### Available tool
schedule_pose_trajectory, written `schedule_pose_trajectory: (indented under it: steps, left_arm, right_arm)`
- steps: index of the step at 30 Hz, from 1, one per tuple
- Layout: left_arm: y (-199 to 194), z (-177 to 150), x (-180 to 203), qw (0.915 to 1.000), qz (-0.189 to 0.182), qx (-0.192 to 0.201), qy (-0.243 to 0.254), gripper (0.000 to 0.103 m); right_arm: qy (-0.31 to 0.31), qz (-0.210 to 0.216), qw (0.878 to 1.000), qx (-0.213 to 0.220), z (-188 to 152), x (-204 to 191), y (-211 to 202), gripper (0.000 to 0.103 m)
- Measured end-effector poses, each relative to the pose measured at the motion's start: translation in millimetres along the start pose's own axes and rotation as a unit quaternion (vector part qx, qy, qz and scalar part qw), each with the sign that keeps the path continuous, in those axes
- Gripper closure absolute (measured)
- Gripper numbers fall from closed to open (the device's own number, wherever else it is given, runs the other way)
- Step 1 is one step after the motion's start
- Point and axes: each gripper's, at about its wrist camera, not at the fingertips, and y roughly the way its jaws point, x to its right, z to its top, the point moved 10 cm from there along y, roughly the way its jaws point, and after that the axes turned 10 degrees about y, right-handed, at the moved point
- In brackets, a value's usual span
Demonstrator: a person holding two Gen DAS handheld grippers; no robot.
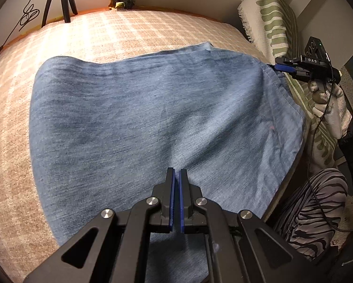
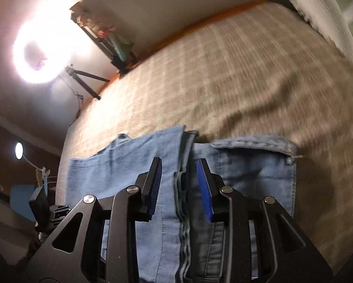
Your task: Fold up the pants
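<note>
Left gripper (image 1: 177, 172): jaws pressed together, nothing visible between the blue pads, poised over the near part of the pants (image 1: 153, 118); no cloth seen pinched. Right gripper (image 2: 179, 165): jaws spread part way, straddling the stacked fold edge of the pants (image 2: 134, 165) without pressing on it; blurred frame, so contact with the cloth impossible to tell. Same right gripper (image 1: 282, 67) visible from the left wrist view at 3 o'clock, at the far right corner of the denim, held by a gloved hand (image 1: 329, 108).

Pants spread flat and already doubled over on the checked bedcover (image 1: 129, 30), taking up the middle of the left view, hems and seams toward 12 o'clock in the right view.

Probable step: taking hold of the layered edge for another fold. Best done by catching all layers together at the edge, closing fully before lifting, keeping the corner square, carrying it low across so the layers do not slide apart.

Count: one pair of pants; two grippers; one gloved hand in view; one ring light (image 2: 42, 40) at 10 o'clock; one small lamp (image 2: 18, 150) at 9 o'clock; one green-patterned cloth (image 1: 270, 16) at 2 o'clock.
</note>
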Motion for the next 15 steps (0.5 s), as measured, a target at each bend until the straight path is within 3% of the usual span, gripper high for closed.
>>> schedule_pose_trajectory:
  steps: [6,9,10,15]
  left_arm:
    - [-1,-2,-2,1.0000,-0.004,0.003,-0.008,0.102]
    - [-1,-2,-1,1.0000,0.002,0.005,-0.006,0.102]
    - [-1,-2,-1,1.0000,0.006,0.006,-0.004,0.102]
    - [-5,-3,-4,0.9993,0.004,0.011,-0.036,0.102]
  right_arm:
    - [-0.048,0.008,0.998,-0.044,-53,-6,-16,0.070]
    - [-0.060,-0.028,0.996,-0.067,-90,10,-19,0.057]
    - [-0.058,-0.029,0.995,-0.073,-98,13,-19,0.057]
    - [-0.061,-0.015,0.996,-0.065,-122,6,-21,0.057]
